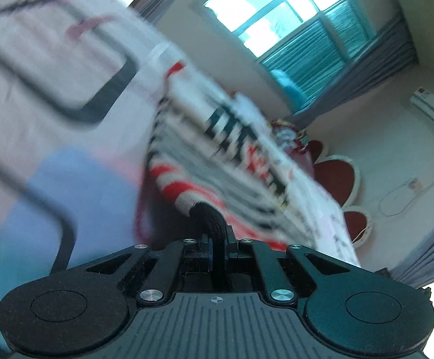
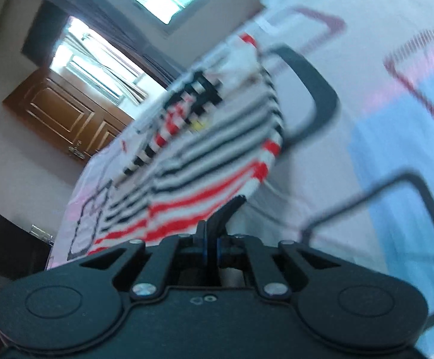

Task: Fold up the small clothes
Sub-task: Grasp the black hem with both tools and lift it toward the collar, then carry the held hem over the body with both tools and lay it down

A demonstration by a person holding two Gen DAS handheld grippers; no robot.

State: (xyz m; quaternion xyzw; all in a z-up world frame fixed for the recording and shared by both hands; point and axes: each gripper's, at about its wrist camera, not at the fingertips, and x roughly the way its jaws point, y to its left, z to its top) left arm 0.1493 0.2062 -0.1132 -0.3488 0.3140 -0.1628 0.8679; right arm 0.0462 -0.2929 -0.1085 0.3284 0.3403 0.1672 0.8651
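A small striped garment [image 1: 217,161], white with black and red bands and a dark block print, lies spread over a patterned bedsheet [image 1: 52,68]. In the left wrist view my left gripper [image 1: 208,212] is shut on its red-striped hem, the fingers pressed together under the cloth edge. In the right wrist view the same striped garment [image 2: 205,155] stretches away from my right gripper [image 2: 230,206], which is shut on the red-striped hem at the near corner. Both views are blurred and tilted. The pinched cloth edge hides the fingertips in part.
The bedsheet [image 2: 366,89] is pale pink and blue with dark rounded rectangles. Beyond the bed are a window [image 1: 279,15] with teal blinds, red heart-shaped cushions [image 1: 336,176], a wall air conditioner [image 1: 432,110], a wooden cabinet [image 2: 64,110] and a dark piece of furniture [image 2: 4,239].
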